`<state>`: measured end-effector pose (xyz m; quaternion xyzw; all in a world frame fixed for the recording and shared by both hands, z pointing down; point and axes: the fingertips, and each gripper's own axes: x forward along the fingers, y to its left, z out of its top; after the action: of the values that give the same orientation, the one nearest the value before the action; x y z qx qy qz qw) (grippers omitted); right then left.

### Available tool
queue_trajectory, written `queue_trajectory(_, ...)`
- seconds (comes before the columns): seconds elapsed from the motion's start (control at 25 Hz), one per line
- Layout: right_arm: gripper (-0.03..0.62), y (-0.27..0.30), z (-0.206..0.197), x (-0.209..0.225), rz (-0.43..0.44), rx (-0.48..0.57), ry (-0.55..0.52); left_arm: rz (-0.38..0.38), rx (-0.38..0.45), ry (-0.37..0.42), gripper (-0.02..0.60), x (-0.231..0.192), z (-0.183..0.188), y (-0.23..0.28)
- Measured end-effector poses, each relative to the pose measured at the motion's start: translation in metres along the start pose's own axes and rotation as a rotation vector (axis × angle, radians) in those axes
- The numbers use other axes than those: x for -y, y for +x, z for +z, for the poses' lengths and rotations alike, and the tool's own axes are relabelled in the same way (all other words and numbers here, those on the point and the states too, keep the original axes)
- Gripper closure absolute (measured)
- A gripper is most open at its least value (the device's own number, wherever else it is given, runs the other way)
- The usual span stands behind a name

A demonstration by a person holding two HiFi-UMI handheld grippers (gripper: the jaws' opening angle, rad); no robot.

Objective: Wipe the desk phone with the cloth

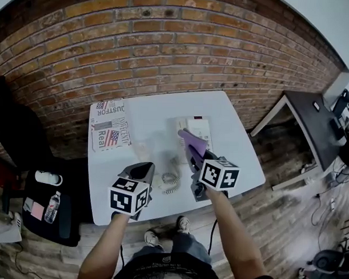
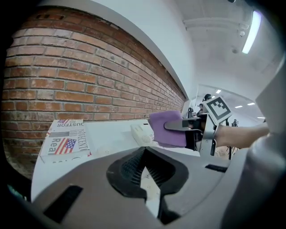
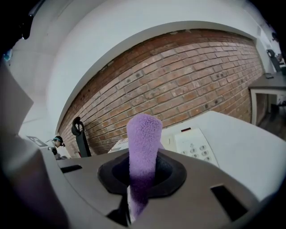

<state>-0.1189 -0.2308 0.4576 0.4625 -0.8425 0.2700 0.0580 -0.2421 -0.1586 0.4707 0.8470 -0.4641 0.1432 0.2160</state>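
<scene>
Tongs [image 1: 140, 170] [image 1: 192, 158] x2, 1 cloth [image 1: 192, 143], 1 phone [image 1: 200, 129]

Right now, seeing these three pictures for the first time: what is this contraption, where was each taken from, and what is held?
No robot here: a person holds a two-jaw gripper in each hand. The top-down picture comes from a camera on the person's head; the other two cameras ride on the grippers, looking along their jaws. On the white table lie a white desk phone with a coiled cord and a newspaper with a flag print. The right gripper is shut on a fuzzy purple cloth near the phone. The left gripper is shut and empty.
</scene>
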Motion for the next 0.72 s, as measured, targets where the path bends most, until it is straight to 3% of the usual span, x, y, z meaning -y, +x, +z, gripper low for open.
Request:
queue_trajectory(0.36, 0.549, 0.046, 0.064, -0.005, 0.098, -0.103, -0.255, 0.092, 0.03, -0.052, 0.575, -0.022, 0.007, 0.006)
queue_trajectory(0.72, 0.549, 0.105, 0.098, 0.001, 0.224, -0.229, -0.498, 0.214, 0.044, -0.12, 0.575, -0.043, 0.016, 0.024)
